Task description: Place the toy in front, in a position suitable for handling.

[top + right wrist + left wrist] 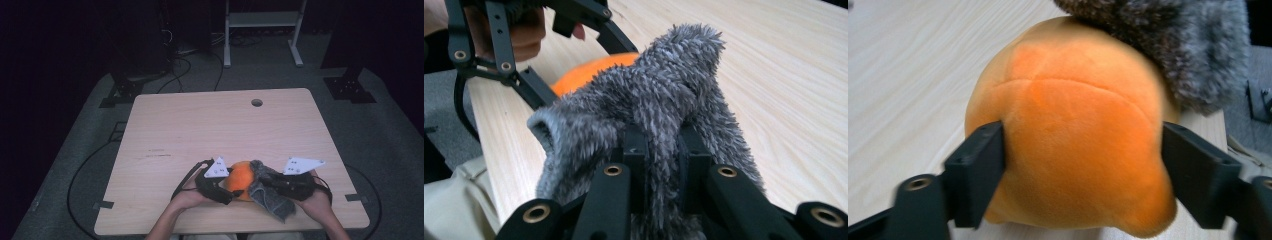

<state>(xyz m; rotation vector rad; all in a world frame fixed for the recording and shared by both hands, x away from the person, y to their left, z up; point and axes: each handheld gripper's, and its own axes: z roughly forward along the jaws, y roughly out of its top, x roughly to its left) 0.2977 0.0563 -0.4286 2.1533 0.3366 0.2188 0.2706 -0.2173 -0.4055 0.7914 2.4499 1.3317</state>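
Orange plush toy sits on the pale wood tabletop, near its front edge, between the two hands. Left gripper clamps the toy, one jaw pressed against each flank. Right gripper pinches a fold of grey fuzzy cloth, jaws close together. Cloth drapes over the toy's top and trails toward the right hand.

- A light wooden table has a round cable hole near its far edge.
- Grey carpet floor surrounds it, crossed by black cables.
- A white metal frame stands behind, in dim light.
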